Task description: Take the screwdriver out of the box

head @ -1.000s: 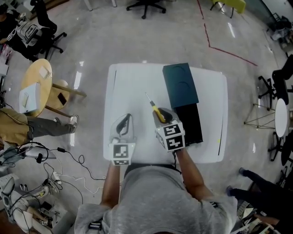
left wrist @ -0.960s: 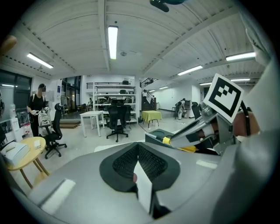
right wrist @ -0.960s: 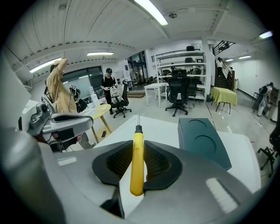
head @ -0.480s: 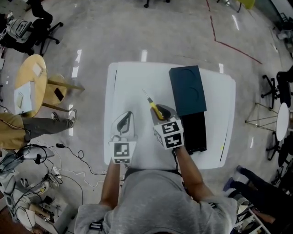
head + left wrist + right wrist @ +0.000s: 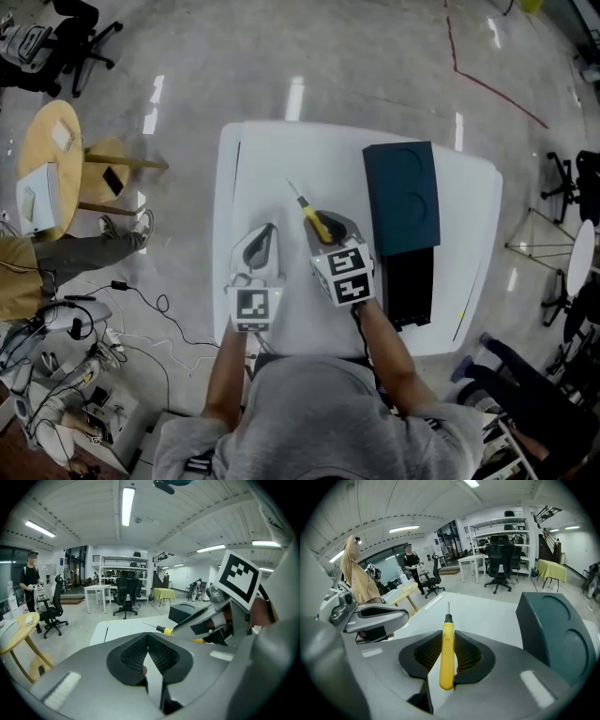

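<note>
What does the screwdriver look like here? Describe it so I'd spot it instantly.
Start at the white table. Left of the dark teal box, the right gripper clamps a slim screwdriver in its jaws. Nothing else nearby has its bright yellow handle and thin metal shaft.

White table (image 5: 253,159) mid-frame, round wooden table (image 5: 52,150) at upper left. Black office chair (image 5: 73,28) in top-left corner, cables (image 5: 141,302) on floor lower left, red floor line (image 5: 487,80) upper right.

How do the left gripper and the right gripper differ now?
The right gripper is shut on the yellow screwdriver; the left gripper is shut on nothing. The right gripper is closer to the black box than the left gripper. Both are above the white table.
</note>
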Action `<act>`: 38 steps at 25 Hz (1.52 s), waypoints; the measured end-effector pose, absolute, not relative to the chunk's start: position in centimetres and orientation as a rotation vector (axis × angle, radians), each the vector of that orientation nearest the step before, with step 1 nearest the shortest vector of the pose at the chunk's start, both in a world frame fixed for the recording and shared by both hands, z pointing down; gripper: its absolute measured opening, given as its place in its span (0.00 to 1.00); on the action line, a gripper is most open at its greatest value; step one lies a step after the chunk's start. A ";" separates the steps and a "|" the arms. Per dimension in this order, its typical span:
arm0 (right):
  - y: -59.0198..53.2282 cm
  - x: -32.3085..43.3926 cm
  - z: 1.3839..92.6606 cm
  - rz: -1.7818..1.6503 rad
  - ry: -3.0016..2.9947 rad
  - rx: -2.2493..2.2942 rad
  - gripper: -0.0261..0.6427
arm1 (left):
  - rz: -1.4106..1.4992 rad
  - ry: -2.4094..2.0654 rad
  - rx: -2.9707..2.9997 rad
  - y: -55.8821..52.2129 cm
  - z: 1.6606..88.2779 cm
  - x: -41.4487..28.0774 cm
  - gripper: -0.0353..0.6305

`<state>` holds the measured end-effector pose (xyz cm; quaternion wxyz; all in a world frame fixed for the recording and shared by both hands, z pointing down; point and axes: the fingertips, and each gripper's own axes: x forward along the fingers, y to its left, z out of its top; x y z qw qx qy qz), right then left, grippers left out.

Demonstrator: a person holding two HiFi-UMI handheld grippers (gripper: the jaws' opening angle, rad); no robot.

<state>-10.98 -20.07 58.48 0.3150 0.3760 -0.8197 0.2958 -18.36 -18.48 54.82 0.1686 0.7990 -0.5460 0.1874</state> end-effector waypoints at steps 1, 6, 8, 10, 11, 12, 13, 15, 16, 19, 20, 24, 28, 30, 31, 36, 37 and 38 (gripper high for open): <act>-20.3 -11.1 58.9 0.781 -2.161 0.985 0.16 | 0.534 -1.545 2.272 -18.7 55.3 -18.3 0.07; -21.2 -12.0 60.3 0.799 -2.171 0.958 0.16 | 0.549 -1.514 2.266 -19.5 57.4 -18.0 0.07; -21.6 -12.3 61.0 0.804 -2.167 0.952 0.16 | 0.556 -1.512 2.251 -19.8 58.3 -18.5 0.07; -22.0 -12.8 61.7 0.810 -2.164 0.946 0.16 | 0.566 -1.511 2.248 -20.2 58.9 -19.0 0.07; -22.1 -12.9 61.9 0.816 -2.161 0.943 0.16 | 0.569 -1.510 2.246 -20.4 59.1 -19.1 0.07; -22.3 -13.0 62.1 0.822 -2.159 0.939 0.16 | 0.575 -1.509 2.242 -20.6 59.4 -19.1 0.07; -22.4 -13.0 62.3 0.827 -2.156 0.936 0.16 | 0.581 -1.507 2.236 -20.6 59.7 -19.1 0.07; -22.5 -13.1 62.7 0.833 -2.152 0.927 0.16 | 0.585 -1.498 2.227 -20.7 60.2 -19.0 0.07; -22.6 -13.1 62.8 0.834 -2.150 0.923 0.16 | 0.582 -1.495 2.223 -20.7 60.3 -18.9 0.07; -22.6 -13.1 63.1 0.840 -2.147 0.917 0.16 | 0.583 -1.491 2.211 -20.7 60.7 -18.8 0.07; -22.6 -13.1 63.3 0.843 -2.145 0.917 0.16 | 0.581 -1.487 2.211 -20.8 60.7 -18.7 0.07; -22.7 -13.0 63.9 0.856 -2.136 0.918 0.16 | 0.578 -1.474 2.202 -20.8 61.3 -18.7 0.07; -22.8 -13.0 64.0 0.855 -2.136 0.913 0.16 | 0.585 -1.468 2.200 -20.7 61.7 -18.7 0.07; -22.7 -13.0 63.9 0.856 -2.135 0.911 0.16 | 0.576 -1.472 2.196 -20.9 61.4 -18.6 0.07; -22.7 -13.0 63.9 0.857 -2.134 0.911 0.16 | 0.577 -1.469 2.204 -20.9 61.4 -18.6 0.07; -22.7 -13.0 64.0 0.862 -2.130 0.913 0.17 | 0.593 -1.463 2.223 -20.8 61.4 -18.6 0.07; -22.7 -12.9 63.9 0.862 -2.131 0.917 0.17 | 0.596 -1.464 2.228 -20.7 61.3 -18.5 0.07; -22.8 -12.9 63.8 0.861 -2.137 0.920 0.18 | 0.600 -1.466 2.231 -20.7 61.2 -18.5 0.07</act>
